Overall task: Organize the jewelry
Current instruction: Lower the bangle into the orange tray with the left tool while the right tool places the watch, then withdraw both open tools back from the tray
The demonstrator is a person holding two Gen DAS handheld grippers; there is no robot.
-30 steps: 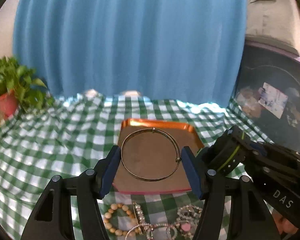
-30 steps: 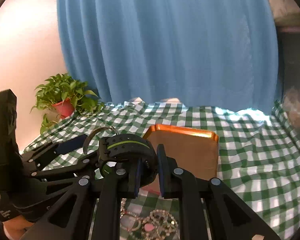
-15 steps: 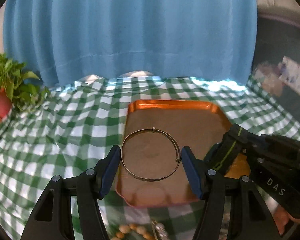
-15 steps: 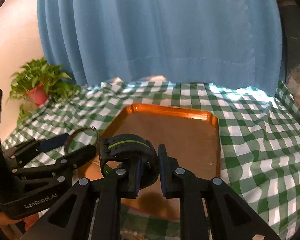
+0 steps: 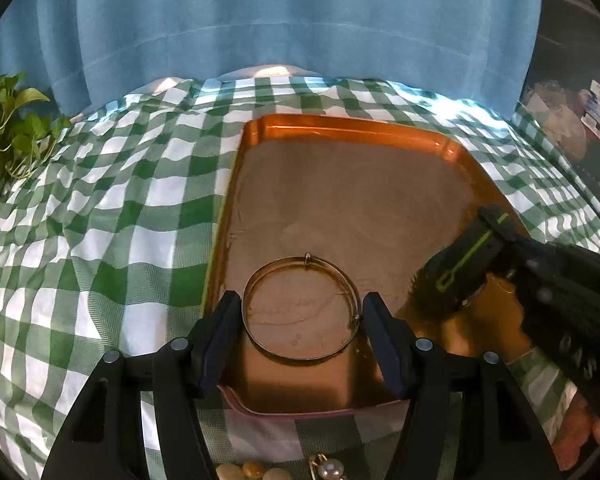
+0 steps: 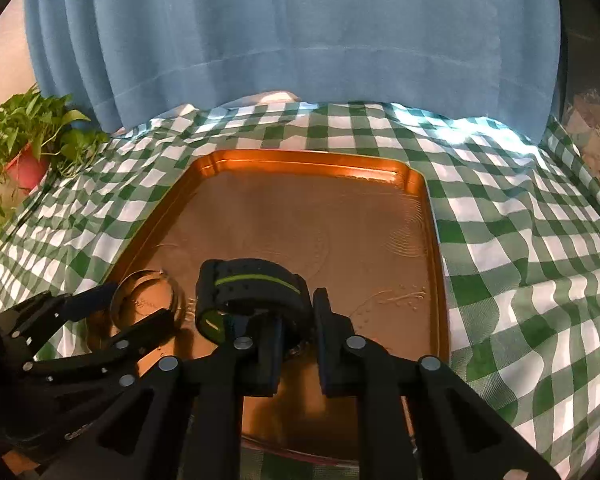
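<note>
Lowered over orange metal tray (image 5: 352,128): left gripper (image 5: 302,334) clasping thin metal bangle (image 5: 300,312), right gripper (image 6: 296,334) parting around black green-striped watch (image 6: 252,284); release pending.

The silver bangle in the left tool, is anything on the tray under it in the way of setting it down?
Nothing visible. The tray floor under the silver bangle is bare; the black watch, in the right tool, sits off to one side.

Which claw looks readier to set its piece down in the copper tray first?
Probably right: the right claw is opening, with the black watch low over the copper tray. The left claw grips the thin bangle.
</note>
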